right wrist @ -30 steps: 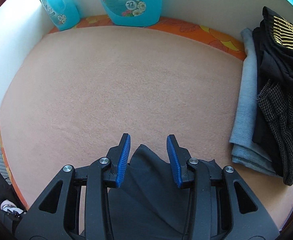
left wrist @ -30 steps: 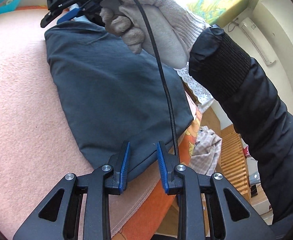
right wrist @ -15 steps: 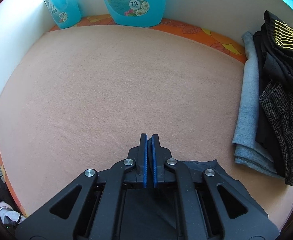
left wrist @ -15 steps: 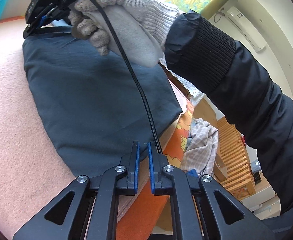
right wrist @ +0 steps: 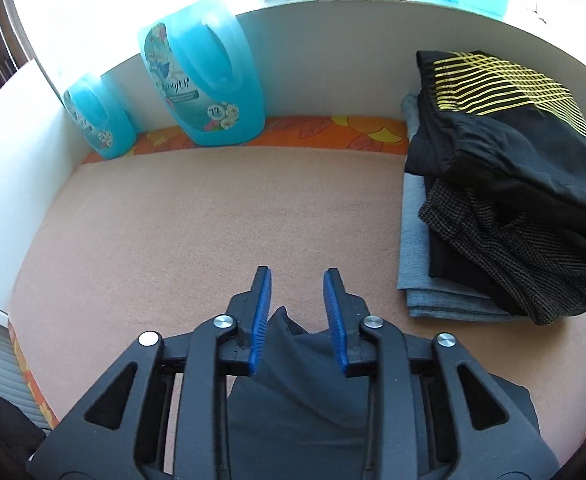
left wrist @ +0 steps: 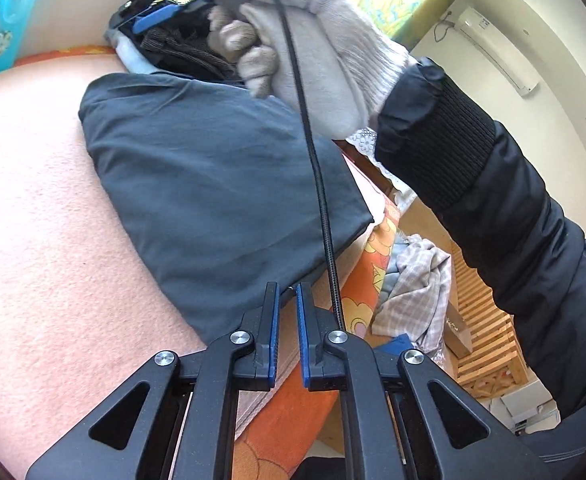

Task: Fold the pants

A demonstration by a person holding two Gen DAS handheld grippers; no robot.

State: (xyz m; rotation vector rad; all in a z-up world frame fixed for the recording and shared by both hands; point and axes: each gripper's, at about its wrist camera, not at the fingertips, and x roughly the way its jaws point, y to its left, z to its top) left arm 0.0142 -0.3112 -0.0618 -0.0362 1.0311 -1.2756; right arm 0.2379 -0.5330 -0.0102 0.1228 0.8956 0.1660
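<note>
On the pink blanket [left wrist: 45,208], folded dark pants [left wrist: 221,184], left gripper [left wrist: 287,296] pinched closed at their near corner, right gripper [right wrist: 296,292] just reopened, jaws apart over a raised fold, two blue detergent jugs [right wrist: 203,76] with blue liquid by the wall, stacked clothes [right wrist: 501,200] alongside.

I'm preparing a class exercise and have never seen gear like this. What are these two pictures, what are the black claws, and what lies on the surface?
There is no robot here. A person holds a hand-operated gripper in each hand, each with a camera looking along its jaws. One picture comes from the left gripper, whose jaws are shut at the corner of the dark pants. It also shows the gloved hand holding the other tool. The other picture comes from the right gripper. Its jaws have just been opening, with a fold of the pants between them. The pants lie on a peach blanket, near a pile of clothes and blue bottles.
</note>
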